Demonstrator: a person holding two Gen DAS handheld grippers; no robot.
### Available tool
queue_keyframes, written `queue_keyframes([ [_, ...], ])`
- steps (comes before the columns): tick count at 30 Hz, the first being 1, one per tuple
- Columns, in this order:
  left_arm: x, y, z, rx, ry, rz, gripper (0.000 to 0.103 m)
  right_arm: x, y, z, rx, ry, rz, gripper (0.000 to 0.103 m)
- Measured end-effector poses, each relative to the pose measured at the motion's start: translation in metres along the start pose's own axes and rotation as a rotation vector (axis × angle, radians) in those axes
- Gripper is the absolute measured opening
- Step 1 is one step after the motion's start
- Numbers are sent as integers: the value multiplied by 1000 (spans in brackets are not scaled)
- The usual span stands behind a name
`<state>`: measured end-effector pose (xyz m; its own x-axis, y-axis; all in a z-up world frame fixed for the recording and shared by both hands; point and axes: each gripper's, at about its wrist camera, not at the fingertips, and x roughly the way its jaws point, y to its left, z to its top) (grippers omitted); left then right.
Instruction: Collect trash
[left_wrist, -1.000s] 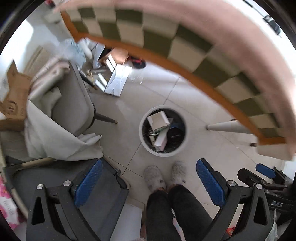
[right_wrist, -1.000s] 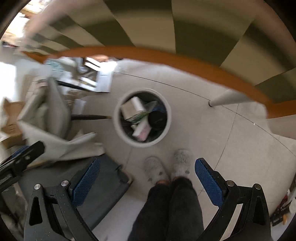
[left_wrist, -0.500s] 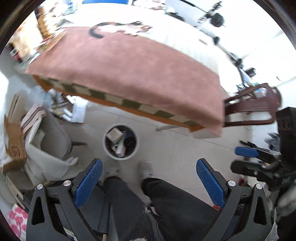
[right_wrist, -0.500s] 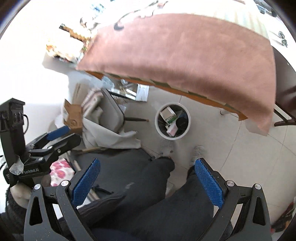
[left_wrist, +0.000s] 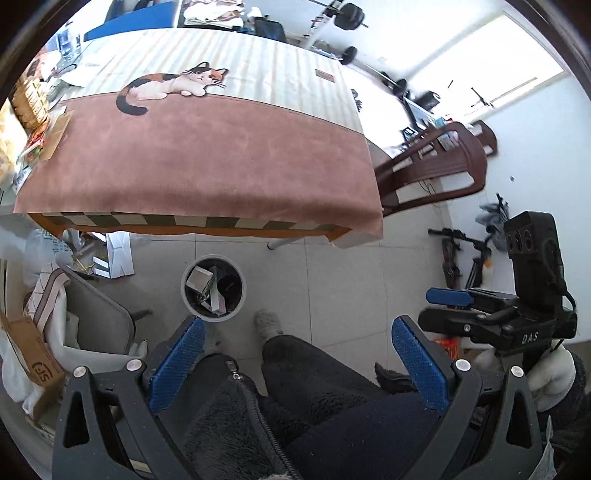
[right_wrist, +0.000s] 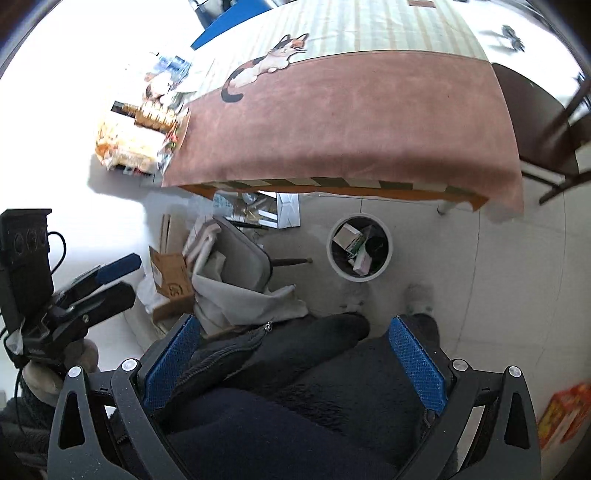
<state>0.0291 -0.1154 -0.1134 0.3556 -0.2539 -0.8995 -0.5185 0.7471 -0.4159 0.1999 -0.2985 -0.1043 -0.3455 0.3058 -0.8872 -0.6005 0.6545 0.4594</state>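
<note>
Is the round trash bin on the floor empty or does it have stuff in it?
It has stuff in it. The trash bin stands upright, and small boxes and wrappers show inside.

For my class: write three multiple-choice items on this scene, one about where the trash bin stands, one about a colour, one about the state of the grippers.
1. Where is the trash bin?
A. On the table
B. On the floor by the table's edge
C. On the chair

2. What colour is the tablecloth near the edge?
A. Blue
B. Brown-pink
C. Black

3. How are the left gripper and right gripper?
A. Both open, empty
B. Both shut
C. Each holding trash

Answers: B, the bin stands on tiles; B, the cloth shows it; A, fingers wide apart.
</note>
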Motion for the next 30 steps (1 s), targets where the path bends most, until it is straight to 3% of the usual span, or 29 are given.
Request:
queue_keyframes([
  [10,-13,19,-13,-41,9,-33,103,8,18,-23,87,-41,-12,103],
  [30,-18,17,-27,-86,-12,1,103,16,11,-22,53,-10,21,103],
])
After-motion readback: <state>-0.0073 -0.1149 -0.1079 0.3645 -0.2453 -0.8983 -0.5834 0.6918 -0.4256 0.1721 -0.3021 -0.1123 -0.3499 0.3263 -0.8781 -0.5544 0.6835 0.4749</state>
